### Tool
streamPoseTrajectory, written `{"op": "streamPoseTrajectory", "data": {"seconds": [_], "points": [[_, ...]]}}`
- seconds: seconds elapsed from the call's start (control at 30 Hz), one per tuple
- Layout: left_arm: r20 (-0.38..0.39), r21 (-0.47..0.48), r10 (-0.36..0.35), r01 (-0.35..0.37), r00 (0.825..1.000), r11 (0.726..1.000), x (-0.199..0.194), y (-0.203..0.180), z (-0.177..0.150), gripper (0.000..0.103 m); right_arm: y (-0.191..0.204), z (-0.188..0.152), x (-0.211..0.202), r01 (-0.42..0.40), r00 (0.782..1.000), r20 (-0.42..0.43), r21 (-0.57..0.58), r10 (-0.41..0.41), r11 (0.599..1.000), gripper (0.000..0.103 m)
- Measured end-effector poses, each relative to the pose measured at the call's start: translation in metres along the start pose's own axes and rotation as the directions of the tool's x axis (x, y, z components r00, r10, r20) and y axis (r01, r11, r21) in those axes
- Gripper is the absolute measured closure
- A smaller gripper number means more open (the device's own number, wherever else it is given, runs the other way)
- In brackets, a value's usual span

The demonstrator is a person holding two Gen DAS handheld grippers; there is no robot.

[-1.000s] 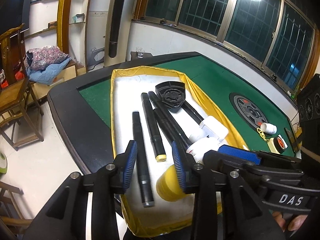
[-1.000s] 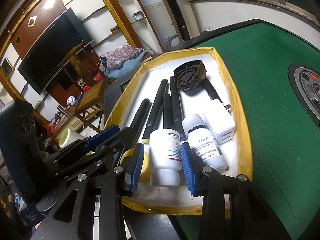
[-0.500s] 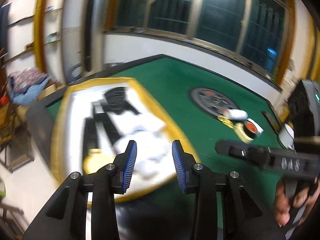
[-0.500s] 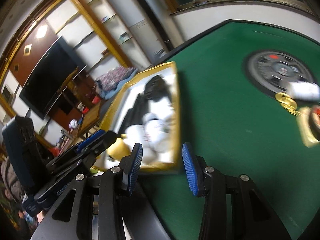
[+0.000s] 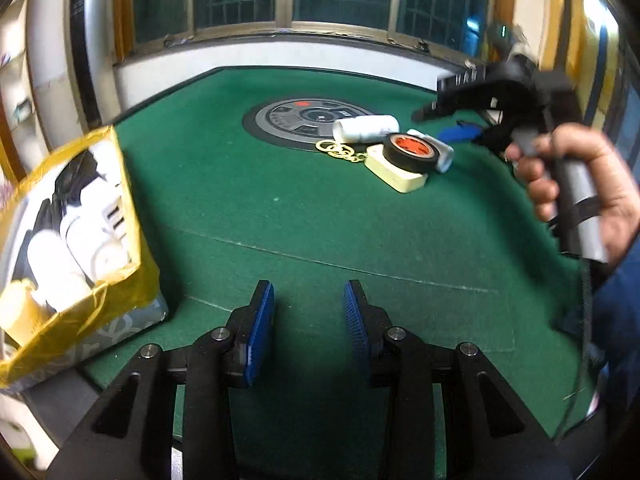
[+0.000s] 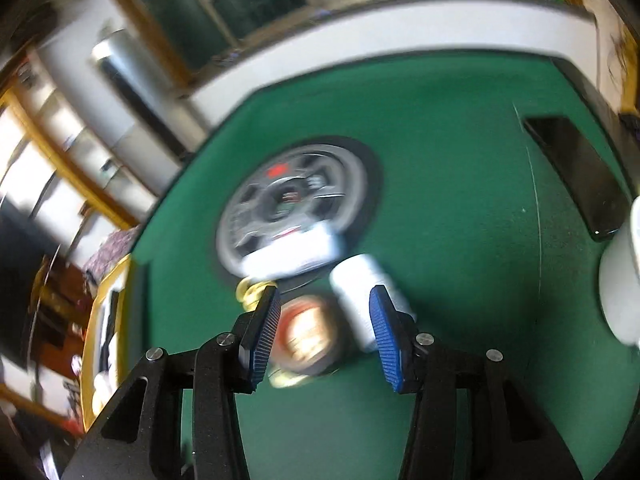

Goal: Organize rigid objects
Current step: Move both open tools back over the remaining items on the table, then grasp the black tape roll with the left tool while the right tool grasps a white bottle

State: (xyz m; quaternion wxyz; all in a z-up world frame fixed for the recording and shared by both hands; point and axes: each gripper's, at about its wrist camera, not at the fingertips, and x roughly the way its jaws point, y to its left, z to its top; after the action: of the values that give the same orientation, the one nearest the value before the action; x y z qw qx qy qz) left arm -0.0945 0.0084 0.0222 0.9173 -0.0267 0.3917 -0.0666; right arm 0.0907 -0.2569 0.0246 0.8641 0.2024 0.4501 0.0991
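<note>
Left wrist view: the left tool [image 5: 308,320] hangs over bare green felt with its blue pads set narrowly apart and nothing between them. Outward from it, the green surface [image 5: 304,216] stretches to a round grey centre panel [image 5: 296,118]. At the left edge sits a yellow-rimmed tray [image 5: 132,224], blurred, holding white bottles and dark stick-like items that I cannot tell apart. Farther off, near the centre panel, lies a small cluster: a white bottle on its side [image 5: 366,128], a gold keychain [image 5: 340,151] just beside it, a cream-coloured box [image 5: 394,172] with a roll of black tape [image 5: 412,152] resting on top, and a second white bottle [image 5: 436,148] behind the roll. At the right a hand [image 5: 580,184] grips the handle of the right tool, whose black body reaches toward that cluster.

Right wrist view, heavily blurred: the right tool [image 6: 324,328] points down at the same cluster, its jaws opening and holding nothing. Beyond the gap between the pads lie the tape roll [image 6: 308,336] and an upended-looking white bottle [image 6: 360,292], the latter close to the right pad; whether it touches I cannot tell. A black phone [image 6: 576,172] lies far right on the felt.
</note>
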Motion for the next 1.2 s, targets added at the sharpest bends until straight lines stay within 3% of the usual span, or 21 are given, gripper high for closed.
{"op": "streamPoseTrajectory", "data": {"seconds": [0.1,0.3,0.4,0.57,0.6,0.67,0.7,0.73,0.87,0.93,1.2], "points": [[-0.045,-0.062,-0.048,0.045,0.998,0.997,0.006,0.011,0.000,0.069,-0.007,0.008,0.021,0.013,0.999,-0.047,0.018,-0.012,1.000,0.060],[-0.036,-0.097,-0.075,0.072,0.997,0.993,0.005,0.017,0.001,0.069,0.018,-0.018,0.024,-0.128,0.980,-0.158,-0.036,0.121,0.991,0.059],[-0.035,-0.087,-0.063,0.060,0.997,0.994,0.002,0.015,-0.002,0.069,0.039,-0.043,0.022,-0.198,0.957,-0.233,-0.090,0.173,0.976,0.059],[-0.059,-0.100,-0.054,0.048,0.997,0.994,-0.010,0.022,-0.010,0.069,0.066,-0.078,0.013,-0.330,0.898,-0.353,-0.148,0.262,0.932,0.059],[-0.057,-0.103,-0.066,0.060,0.996,0.993,-0.013,0.022,-0.011,0.069,0.063,-0.079,0.008,-0.323,0.906,-0.336,-0.151,0.259,0.934,0.059],[-0.055,-0.096,-0.070,0.064,0.996,0.993,-0.021,0.024,-0.012,0.064,0.058,-0.082,-0.010,-0.254,0.941,-0.275,-0.191,0.197,0.948,0.059],[-0.053,-0.092,-0.070,0.065,0.996,0.994,-0.024,0.024,-0.012,0.057,0.055,-0.084,-0.016,-0.236,0.950,-0.254,-0.212,0.180,0.948,0.059],[-0.049,-0.090,-0.070,0.066,0.996,0.994,-0.028,0.024,-0.013,0.051,0.054,-0.085,-0.019,-0.237,0.952,-0.244,-0.216,0.182,0.947,0.059],[-0.021,-0.098,-0.083,0.081,0.996,0.992,-0.038,0.021,-0.008,0.045,0.033,-0.090,-0.028,-0.253,0.954,-0.206,-0.164,0.217,0.954,0.059],[-0.014,-0.094,-0.081,0.079,0.997,0.992,-0.037,0.016,-0.005,0.031,0.030,-0.087,-0.026,-0.228,0.963,-0.184,-0.152,0.199,0.962,0.059],[-0.036,-0.092,-0.109,0.105,0.993,0.990,-0.014,-0.008,0.013,0.030,0.040,-0.090,-0.025,-0.253,0.960,-0.156,-0.132,0.232,0.958,0.059]]}}
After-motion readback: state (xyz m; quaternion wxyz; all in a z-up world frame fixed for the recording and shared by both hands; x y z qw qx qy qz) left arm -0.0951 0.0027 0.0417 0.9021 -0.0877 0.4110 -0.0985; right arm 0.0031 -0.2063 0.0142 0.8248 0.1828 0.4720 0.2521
